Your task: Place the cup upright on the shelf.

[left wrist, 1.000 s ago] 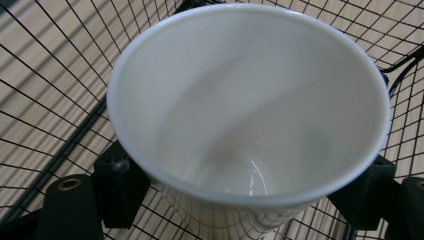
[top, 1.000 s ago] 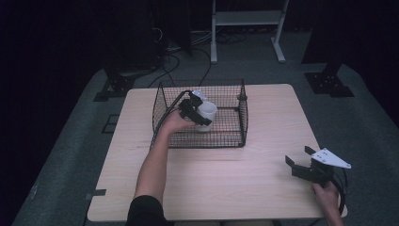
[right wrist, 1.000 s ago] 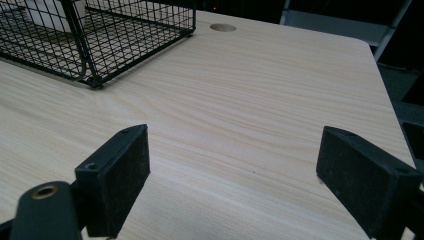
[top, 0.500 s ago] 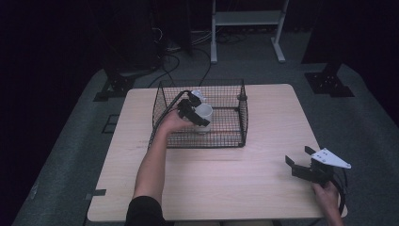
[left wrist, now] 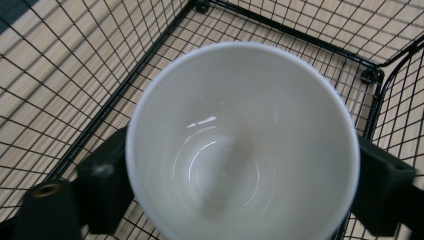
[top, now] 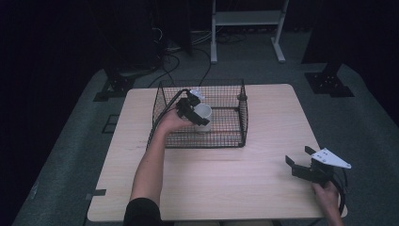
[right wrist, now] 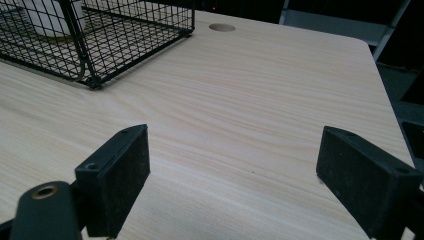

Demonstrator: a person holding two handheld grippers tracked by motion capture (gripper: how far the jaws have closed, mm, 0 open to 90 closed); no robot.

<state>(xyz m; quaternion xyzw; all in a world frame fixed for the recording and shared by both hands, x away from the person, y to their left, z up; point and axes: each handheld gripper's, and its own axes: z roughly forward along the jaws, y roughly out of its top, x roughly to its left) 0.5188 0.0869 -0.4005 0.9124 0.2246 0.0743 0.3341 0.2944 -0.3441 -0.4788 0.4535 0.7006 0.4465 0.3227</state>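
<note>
**White cup gripped inside the wire basket**

The left gripper [top: 195, 110] has its jaws closed on the outside of a white cup [left wrist: 242, 145], one jaw on each side, inside the black wire basket [top: 226, 136] near its left wall. The right gripper [right wrist: 247, 175] hangs wide apart over bare wood, holding nothing, near the table's right front corner. The light wooden table [top: 263, 122] stands on grey carpet in a dark room; a white metal frame [top: 247, 19] stands behind it.

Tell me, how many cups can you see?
1. The white cup sits between the jaws of the left gripper, inside the black wire basket on the wooden table. It is empty inside.
</note>
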